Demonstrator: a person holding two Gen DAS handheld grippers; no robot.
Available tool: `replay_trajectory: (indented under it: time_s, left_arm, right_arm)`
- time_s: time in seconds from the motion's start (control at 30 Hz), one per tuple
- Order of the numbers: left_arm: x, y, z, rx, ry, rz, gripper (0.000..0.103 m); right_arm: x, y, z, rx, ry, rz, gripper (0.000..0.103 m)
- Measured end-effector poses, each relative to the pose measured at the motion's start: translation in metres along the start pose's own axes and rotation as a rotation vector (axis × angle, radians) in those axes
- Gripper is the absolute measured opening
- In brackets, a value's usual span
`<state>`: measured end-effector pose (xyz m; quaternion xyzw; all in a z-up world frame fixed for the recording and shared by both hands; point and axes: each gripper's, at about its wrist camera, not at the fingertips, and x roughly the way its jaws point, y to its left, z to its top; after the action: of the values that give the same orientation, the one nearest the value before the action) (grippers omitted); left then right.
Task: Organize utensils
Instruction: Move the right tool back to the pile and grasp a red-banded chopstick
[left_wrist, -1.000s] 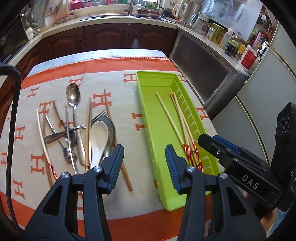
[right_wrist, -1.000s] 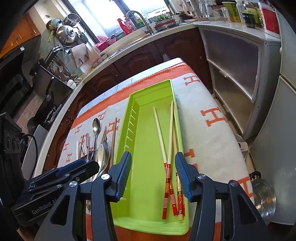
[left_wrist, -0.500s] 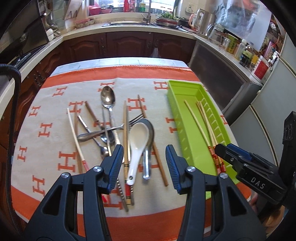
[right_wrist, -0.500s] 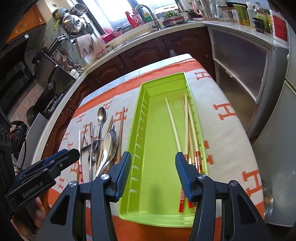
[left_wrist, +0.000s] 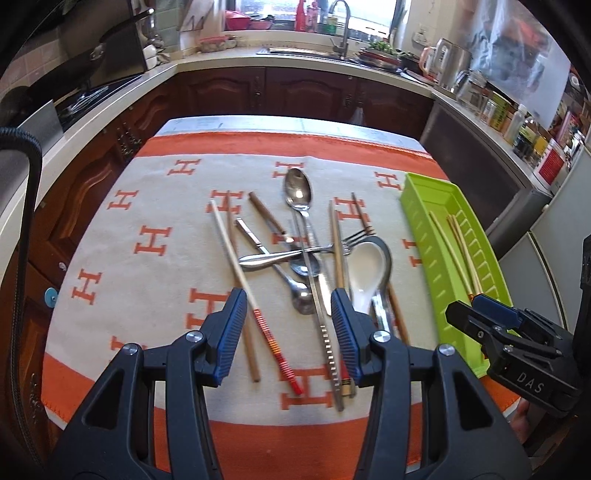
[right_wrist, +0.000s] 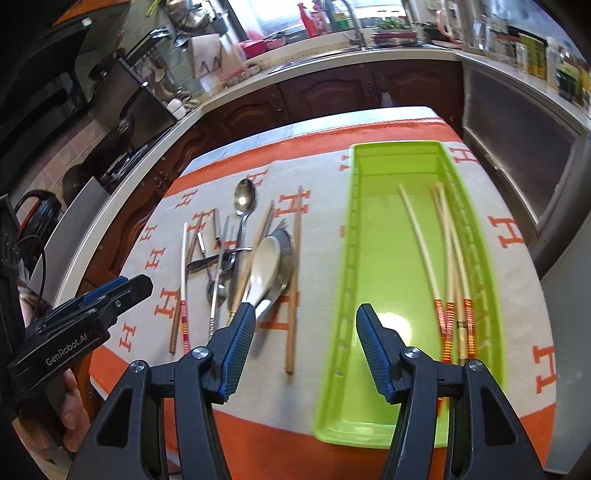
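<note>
Orange-bordered cloth (left_wrist: 155, 206) covers the counter, ringed by dark kitchen cabinets (left_wrist: 258, 92); loose utensils (left_wrist: 303, 258) overlap at its centre, chopsticks (right_wrist: 448, 258) lie in the green tray (right_wrist: 369, 192). Left gripper (left_wrist: 286, 332) and right gripper (right_wrist: 304, 347) hover with fingers spread, empty, hiding the nearest handles.

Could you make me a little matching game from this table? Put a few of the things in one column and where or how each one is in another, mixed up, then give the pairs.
Things:
1. white ceramic spoon
2. green tray
3. left gripper
4. large steel spoon

States:
A. holds only pale chopsticks with red ends
B. open, empty, above the utensil pile
C. bowl nested in a metal spoon's bowl
D. bowl points toward the table's far edge

Pairs: 1-C, 2-A, 3-B, 4-D
</note>
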<state>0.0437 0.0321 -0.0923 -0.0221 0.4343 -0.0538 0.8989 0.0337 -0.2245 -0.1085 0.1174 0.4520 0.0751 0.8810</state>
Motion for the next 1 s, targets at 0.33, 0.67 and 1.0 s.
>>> replay_trajectory:
  time_s: [0.33, 0.67, 1.0]
  left_arm:
    - [0.009, 0.079, -0.011, -0.107, 0.01, 0.065, 0.044]
    - [0.026, 0.118, -0.022, -0.157, 0.036, 0.092, 0.044]
    - [0.041, 0.127, -0.023, -0.168, 0.064, 0.075, 0.044]
  right_arm:
    - [0.037, 0.074, 0.004, -0.133, 0.008, 0.015, 0.058]
    - [0.092, 0.137, 0.006, -0.263, 0.088, 0.067, 0.048]
    - [0.134, 0.165, -0.003, -0.369, 0.171, 0.065, 0.028]
